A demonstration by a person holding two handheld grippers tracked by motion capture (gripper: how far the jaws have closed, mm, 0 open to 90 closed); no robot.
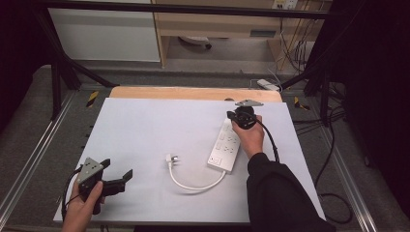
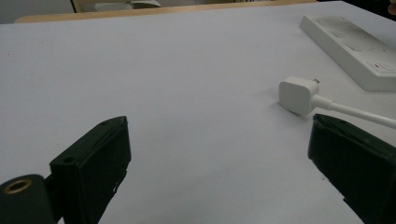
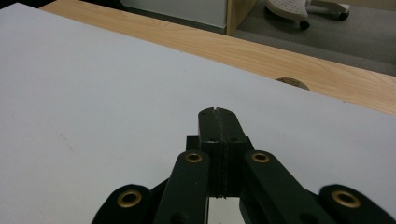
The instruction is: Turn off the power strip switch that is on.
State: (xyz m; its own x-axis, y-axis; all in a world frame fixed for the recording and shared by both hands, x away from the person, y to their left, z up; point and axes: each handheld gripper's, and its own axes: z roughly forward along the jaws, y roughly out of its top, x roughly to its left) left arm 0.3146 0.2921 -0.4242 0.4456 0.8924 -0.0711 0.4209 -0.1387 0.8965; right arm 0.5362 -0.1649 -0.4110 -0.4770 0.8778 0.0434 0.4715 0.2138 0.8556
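A white power strip [image 1: 225,145] lies on the white sheet right of centre, also seen in the left gripper view [image 2: 355,51]. Its white cable [image 1: 193,186] curls toward the front and ends in a white plug [image 1: 169,158] lying loose on the sheet. My right gripper [image 1: 240,117] sits over the strip's far end, jaws pressed together with nothing between them [image 3: 217,114]. My left gripper [image 1: 117,168] rests near the front left corner, jaws wide apart [image 2: 219,140]. The plug [image 2: 299,95] lies ahead of its right jaw, untouched.
The white sheet [image 1: 145,130] covers most of the wooden table [image 1: 193,93], whose bare far edge has a round hole [image 3: 292,83]. A black frame surrounds the table. Cables run on the floor at right [image 1: 333,193].
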